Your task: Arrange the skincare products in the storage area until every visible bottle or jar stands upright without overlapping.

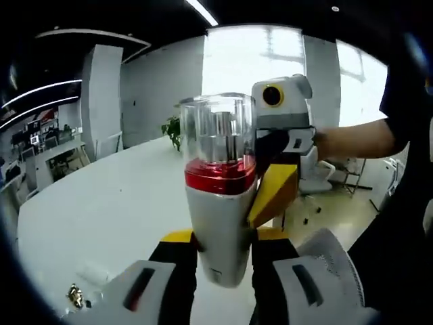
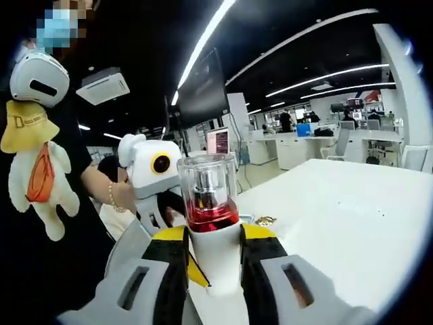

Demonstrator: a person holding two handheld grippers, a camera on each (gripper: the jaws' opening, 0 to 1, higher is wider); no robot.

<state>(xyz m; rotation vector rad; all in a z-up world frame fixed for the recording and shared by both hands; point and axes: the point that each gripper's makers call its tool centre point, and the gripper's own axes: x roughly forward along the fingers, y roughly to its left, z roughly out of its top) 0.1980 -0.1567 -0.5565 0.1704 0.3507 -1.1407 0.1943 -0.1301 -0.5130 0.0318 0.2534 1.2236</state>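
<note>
- Left gripper view has my left claw (image 1: pixel 224 261) pinching the lower body of a tall pump bottle with a pale grey body, a red band and a clear plastic cap (image 1: pixel 221 193). The bottle rises from between my jaws, up off the white counter (image 1: pixel 101 210) that lies beyond it.
- My right claw (image 2: pixel 213 261) is pressed onto the same bottle (image 2: pixel 211 223) from the other side. In the right gripper view its jaws flank the pale body just under the red band, and in the left gripper view it reaches in beside the bottle's shoulder.
- I judge the task unfinished. This bottle is held in the air by both claws and stands on nothing yet, and I cannot make out the storage area or any other jars.
- A small gold-coloured object (image 2: pixel 264 220) lies on the counter just past my right claw; I cannot tell what it is.
- The bottle's long axis runs along my jaws, cap end pointing away from both claws and base towards them. It looks roughly upright, with a slight lean.
- What remains, I think, is setting it base-down on the counter, clear of anything else.
</note>
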